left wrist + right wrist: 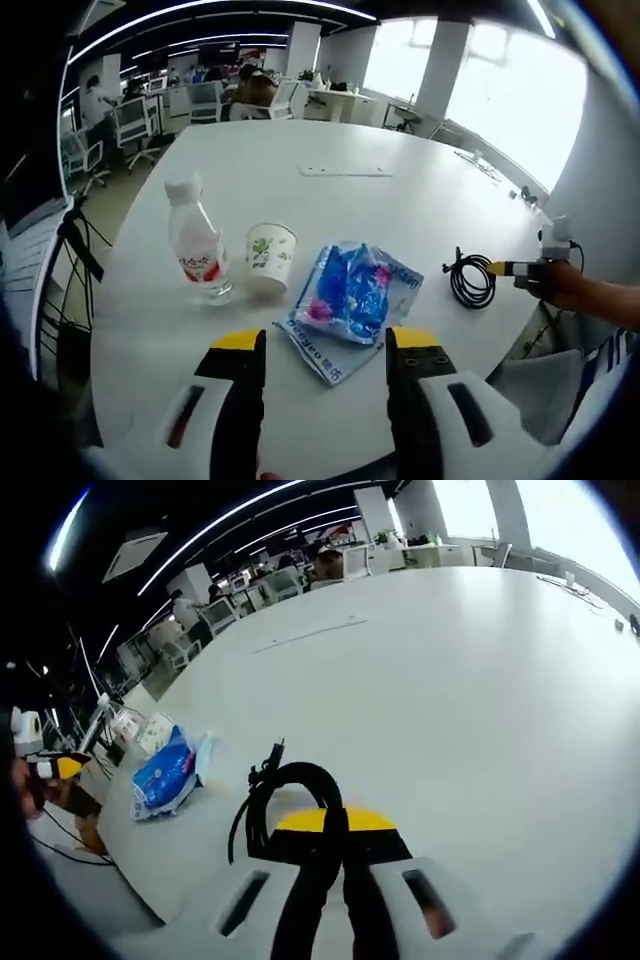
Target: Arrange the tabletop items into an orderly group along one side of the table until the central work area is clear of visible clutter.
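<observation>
Right gripper [335,832] is closest in, jaws pinched down on the black cable [285,798], which sits coiled on the table [470,700] near its edge. Left gripper [325,355] has its jaws spread wide with nothing between them, hovering just short of the blue packet [350,295].

Big to small: the packet's soft and crinkly, so I'd grab an edge. The water bottle [200,252] looks light and tippy, so take it mid-body. The paper cup [270,260] beside it crushes easily. The cable's floppy, so hold the bundle.
</observation>
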{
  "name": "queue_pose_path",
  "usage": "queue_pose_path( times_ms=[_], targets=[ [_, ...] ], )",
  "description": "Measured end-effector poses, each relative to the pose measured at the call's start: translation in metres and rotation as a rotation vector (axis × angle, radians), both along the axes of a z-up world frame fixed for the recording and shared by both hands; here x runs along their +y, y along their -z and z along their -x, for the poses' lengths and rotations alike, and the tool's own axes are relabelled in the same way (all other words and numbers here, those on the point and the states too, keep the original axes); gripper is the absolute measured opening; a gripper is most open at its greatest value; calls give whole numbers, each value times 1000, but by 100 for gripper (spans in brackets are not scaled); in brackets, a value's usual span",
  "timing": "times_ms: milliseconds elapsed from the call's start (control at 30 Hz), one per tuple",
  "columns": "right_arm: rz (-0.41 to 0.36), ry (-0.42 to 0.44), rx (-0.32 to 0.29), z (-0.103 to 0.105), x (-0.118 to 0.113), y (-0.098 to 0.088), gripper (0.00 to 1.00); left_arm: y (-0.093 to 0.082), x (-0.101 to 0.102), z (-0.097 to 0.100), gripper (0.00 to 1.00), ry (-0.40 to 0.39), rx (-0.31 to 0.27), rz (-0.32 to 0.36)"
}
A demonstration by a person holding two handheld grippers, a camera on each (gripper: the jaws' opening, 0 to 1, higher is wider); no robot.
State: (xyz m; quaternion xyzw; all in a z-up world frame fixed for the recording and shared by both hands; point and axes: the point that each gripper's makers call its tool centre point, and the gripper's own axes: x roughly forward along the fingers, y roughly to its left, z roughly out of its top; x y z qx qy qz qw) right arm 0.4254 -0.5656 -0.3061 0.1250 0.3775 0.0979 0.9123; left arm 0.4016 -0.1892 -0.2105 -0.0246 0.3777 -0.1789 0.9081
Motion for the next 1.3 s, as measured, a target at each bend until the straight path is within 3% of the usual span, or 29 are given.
queue_pose_path(
  times_ms=[700,1300],
  targets=[
    [7,53,87,0,-10,18,2,1,1,-2,48,-16,3,9],
    [27,50,99,-2,-14,12,1,1,6,-2,48,-10,-10,21]
  ],
)
